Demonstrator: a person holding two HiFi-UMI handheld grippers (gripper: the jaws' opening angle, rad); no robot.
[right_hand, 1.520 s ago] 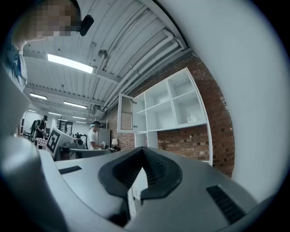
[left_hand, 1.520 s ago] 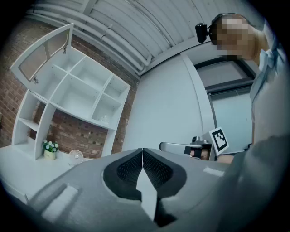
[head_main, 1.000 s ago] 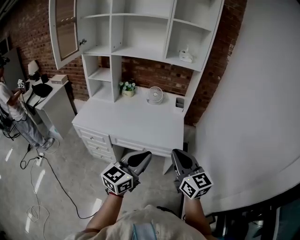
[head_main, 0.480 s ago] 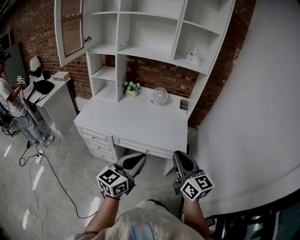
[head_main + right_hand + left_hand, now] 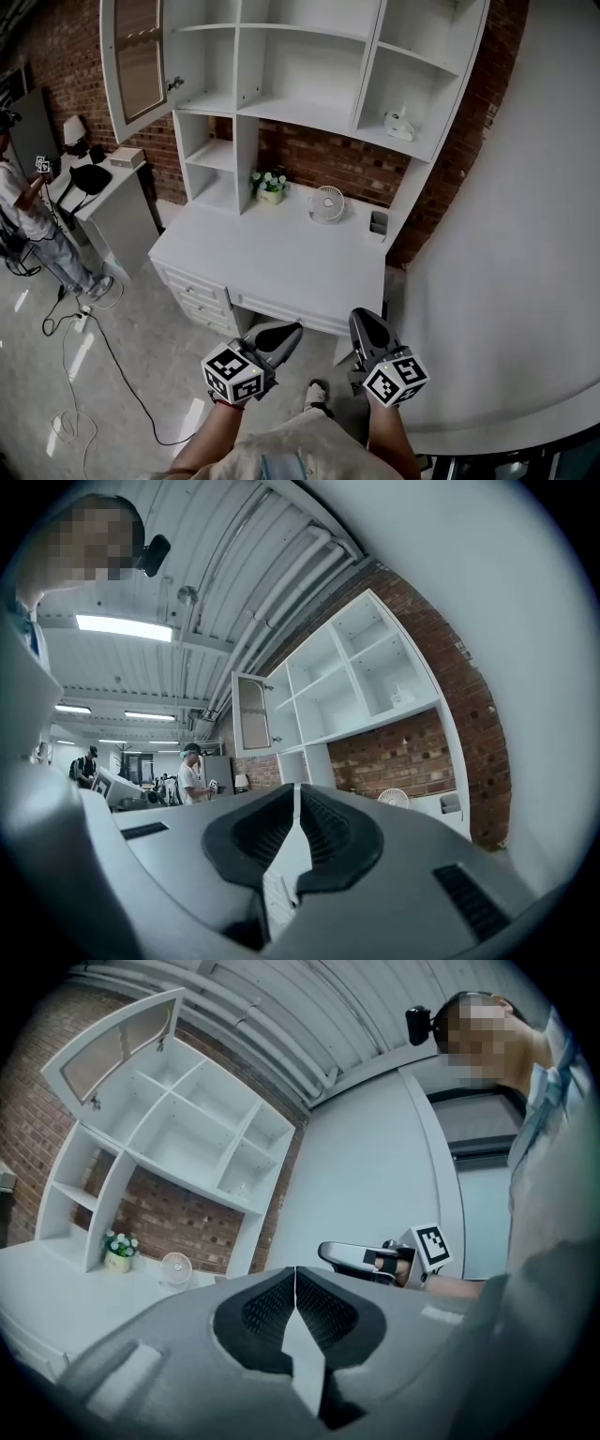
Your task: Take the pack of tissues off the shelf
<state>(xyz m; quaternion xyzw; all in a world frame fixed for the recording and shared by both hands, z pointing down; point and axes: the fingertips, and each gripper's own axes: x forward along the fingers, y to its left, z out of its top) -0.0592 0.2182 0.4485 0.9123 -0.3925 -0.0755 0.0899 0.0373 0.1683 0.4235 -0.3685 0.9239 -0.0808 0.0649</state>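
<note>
The pack of tissues [image 5: 400, 125] is a small white bundle lying on the lowest right-hand shelf of the white hutch [image 5: 309, 112], above the desk [image 5: 272, 253]. It also shows as a small speck in the right gripper view [image 5: 401, 697]. Both grippers hang low in front of the desk's near edge, far below and short of the shelf. My left gripper [image 5: 287, 332] is shut with nothing in it, its pads meeting [image 5: 295, 1274]. My right gripper [image 5: 364, 323] is shut and empty too [image 5: 297, 794].
On the desk stand a small fan [image 5: 326, 202], a flower pot [image 5: 271, 185] and a grey holder [image 5: 378, 223]. The hutch's glass door [image 5: 134, 56] hangs open at upper left. A curved white wall [image 5: 525, 234] fills the right. A person [image 5: 23, 216] stands by a side table [image 5: 103, 183]; cables [image 5: 84, 375] trail on the floor.
The desk and hutch have shifted slightly right and nearer in the head view. Both grippers sit a little lower in the picture, still shut. A foot now shows between the arms.
</note>
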